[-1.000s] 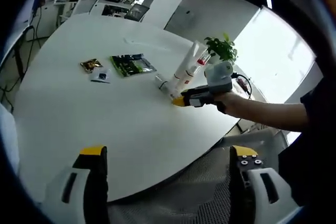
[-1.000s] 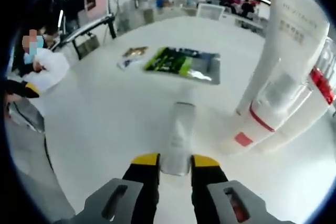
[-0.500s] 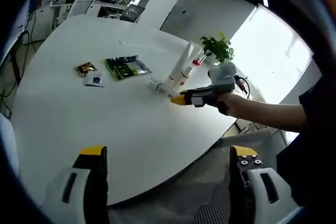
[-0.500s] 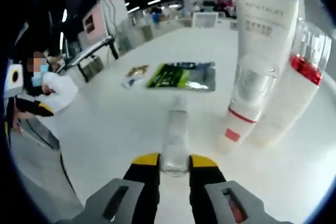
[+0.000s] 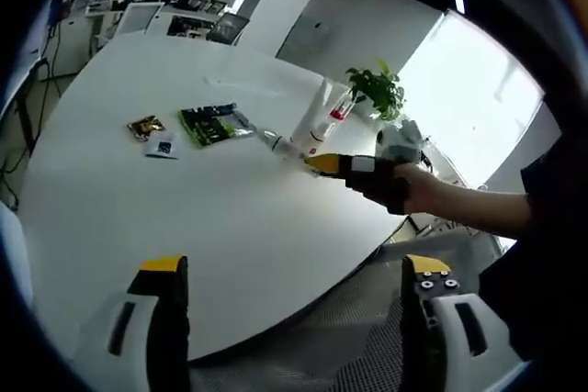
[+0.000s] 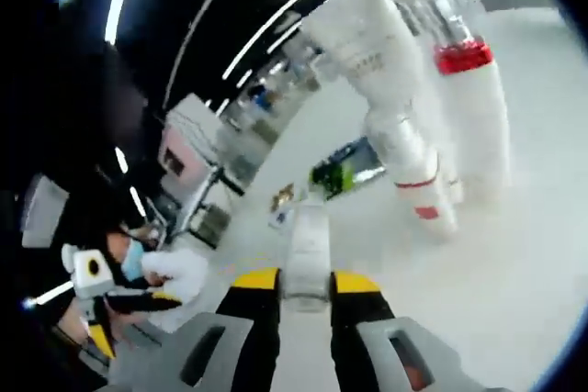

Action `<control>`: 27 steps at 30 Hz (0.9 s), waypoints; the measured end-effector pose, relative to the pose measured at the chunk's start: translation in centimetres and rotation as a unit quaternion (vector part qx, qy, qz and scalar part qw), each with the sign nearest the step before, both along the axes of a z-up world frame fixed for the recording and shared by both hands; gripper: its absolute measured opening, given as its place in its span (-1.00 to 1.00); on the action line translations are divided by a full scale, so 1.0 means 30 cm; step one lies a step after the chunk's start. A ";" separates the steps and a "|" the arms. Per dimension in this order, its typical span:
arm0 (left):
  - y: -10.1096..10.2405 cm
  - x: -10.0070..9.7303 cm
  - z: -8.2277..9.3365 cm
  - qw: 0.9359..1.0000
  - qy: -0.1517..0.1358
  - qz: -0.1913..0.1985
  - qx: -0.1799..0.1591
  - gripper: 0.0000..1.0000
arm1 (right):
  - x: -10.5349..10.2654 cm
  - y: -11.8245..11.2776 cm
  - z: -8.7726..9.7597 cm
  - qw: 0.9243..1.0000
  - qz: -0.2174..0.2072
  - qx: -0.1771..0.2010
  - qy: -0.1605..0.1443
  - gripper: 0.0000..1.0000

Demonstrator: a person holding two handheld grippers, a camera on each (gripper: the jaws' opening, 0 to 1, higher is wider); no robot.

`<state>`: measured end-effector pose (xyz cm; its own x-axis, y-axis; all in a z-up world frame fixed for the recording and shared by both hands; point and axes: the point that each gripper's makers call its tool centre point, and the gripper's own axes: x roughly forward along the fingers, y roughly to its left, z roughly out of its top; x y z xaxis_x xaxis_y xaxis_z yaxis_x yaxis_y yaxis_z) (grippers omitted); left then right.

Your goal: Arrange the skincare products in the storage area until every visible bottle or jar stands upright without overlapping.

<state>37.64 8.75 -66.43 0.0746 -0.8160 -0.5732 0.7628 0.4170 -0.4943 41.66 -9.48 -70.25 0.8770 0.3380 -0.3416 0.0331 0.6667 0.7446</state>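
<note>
2 fingers (image 6: 256,286) clamp a small bottle (image 6: 310,254), label apparently unreadable.

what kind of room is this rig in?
Probably an open-plan office or lab: a large round white table, long ceiling strip lights, desks with monitors behind it, and a green potted plant by a bright window.

Right gripper (image 6: 294,284), clamped on small clear bottle (image 6: 310,250), has rolled and lifted: bottle's far end now off the tabletop (image 5: 184,218), closer beside the 2 upright tubes (image 6: 404,149).
</note>
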 end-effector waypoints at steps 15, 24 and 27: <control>-0.053 0.042 0.188 0.996 -0.011 0.015 -0.086 0.81 | -0.074 0.181 0.521 0.951 0.093 0.140 -0.258 -0.79; -0.121 0.063 0.529 0.971 -0.027 0.023 -0.237 0.70 | -0.135 0.311 0.671 0.923 0.163 0.137 -0.320 -0.78; -0.138 0.057 0.591 0.964 -0.029 0.014 -0.265 0.58 | -0.164 0.352 0.701 0.913 0.191 0.135 -0.334 -0.78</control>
